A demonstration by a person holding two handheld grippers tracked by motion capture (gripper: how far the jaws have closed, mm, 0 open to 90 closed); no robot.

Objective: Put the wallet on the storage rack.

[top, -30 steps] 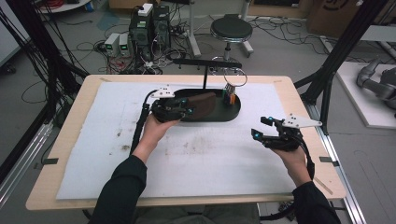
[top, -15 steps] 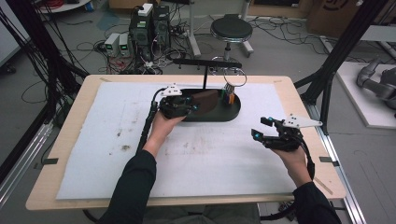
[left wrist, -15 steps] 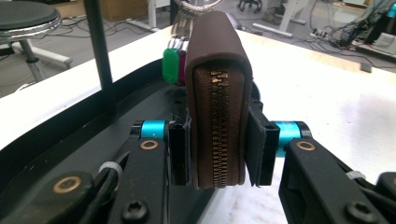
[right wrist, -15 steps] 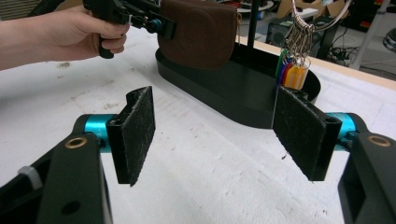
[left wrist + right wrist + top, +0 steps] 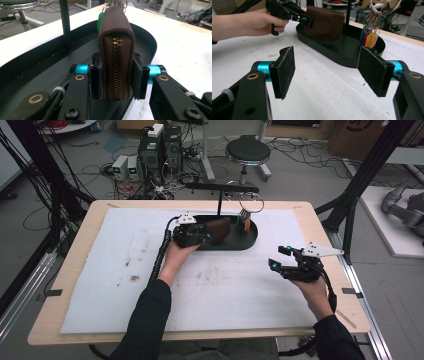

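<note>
Brown zippered pouch (image 5: 116,50) standing on edge, zipper toward the camera, inside the black oval tray (image 5: 250,239) at the table's 12 o'clock; left gripper (image 5: 192,236) clamps it between both pads. Keys on a ring (image 5: 372,30) hang at the tray's 3 o'clock end. Right gripper (image 5: 285,265), jaws wide apart and empty, hovers over the white mat (image 5: 100,270) at 4 o'clock.

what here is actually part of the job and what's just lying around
In use:
- left gripper, shut on the brown zip pouch
- black oval tray under the pouch
- right gripper, open, holding nothing

Lying about:
- key ring with coloured tags at the tray's stand
- stool and computers on the floor
</note>
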